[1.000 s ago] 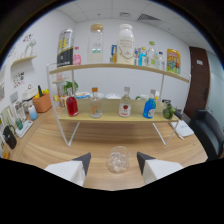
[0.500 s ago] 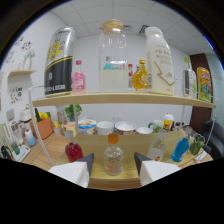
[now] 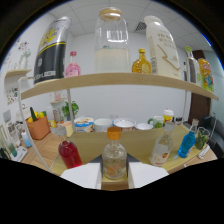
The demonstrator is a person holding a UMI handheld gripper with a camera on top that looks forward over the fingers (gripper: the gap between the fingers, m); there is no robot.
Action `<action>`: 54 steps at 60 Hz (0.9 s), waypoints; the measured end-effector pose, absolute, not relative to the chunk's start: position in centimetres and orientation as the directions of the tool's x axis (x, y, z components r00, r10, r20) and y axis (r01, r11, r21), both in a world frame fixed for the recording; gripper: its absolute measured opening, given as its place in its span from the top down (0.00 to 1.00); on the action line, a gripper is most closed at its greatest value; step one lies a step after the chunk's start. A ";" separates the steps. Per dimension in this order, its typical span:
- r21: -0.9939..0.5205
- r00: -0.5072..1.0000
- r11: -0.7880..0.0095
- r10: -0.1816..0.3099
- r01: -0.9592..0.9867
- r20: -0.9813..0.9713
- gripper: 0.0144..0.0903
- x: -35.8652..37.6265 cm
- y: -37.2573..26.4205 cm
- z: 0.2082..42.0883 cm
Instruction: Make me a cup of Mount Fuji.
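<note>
The gripper (image 3: 114, 172) is right up at the lower shelf, and a small clear bottle (image 3: 114, 159) with an orange cap stands squarely between its two pale fingers (image 3: 82, 176). The fingers sit close on either side of the bottle's base, but whether they are pressing on it or just flanking it I cannot tell from here. The bottle is upright on the wooden shelf (image 3: 90, 145). Just to its left is a round red bottle (image 3: 69, 151); to its right a clear bottle (image 3: 162, 148) with pale liquid, and further right a blue bottle (image 3: 187, 142). Behind them, along the far side of the shelf, runs a row of small tubs and bowls (image 3: 104, 124). On the upper shelf (image 3: 120, 80), directly above the gripper, stands a big glass jar (image 3: 111, 42) half full of something white, with a tall black and white canister (image 3: 51, 50) to its left and a large white jug (image 3: 161, 46) to its right.
</note>
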State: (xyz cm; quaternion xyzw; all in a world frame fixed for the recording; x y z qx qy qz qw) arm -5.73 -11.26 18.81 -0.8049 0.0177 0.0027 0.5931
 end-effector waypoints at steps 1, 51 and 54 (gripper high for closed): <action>-0.956 0.999 -0.292 -0.026 -0.029 -0.023 0.73 -5.7 -11.4 19.0; -0.599 0.693 -0.411 -0.128 -0.688 -0.709 0.73 -6.5 -22.7 9.6; -0.505 0.593 -0.396 -0.138 -0.767 -0.793 0.73 -6.6 -22.5 9.8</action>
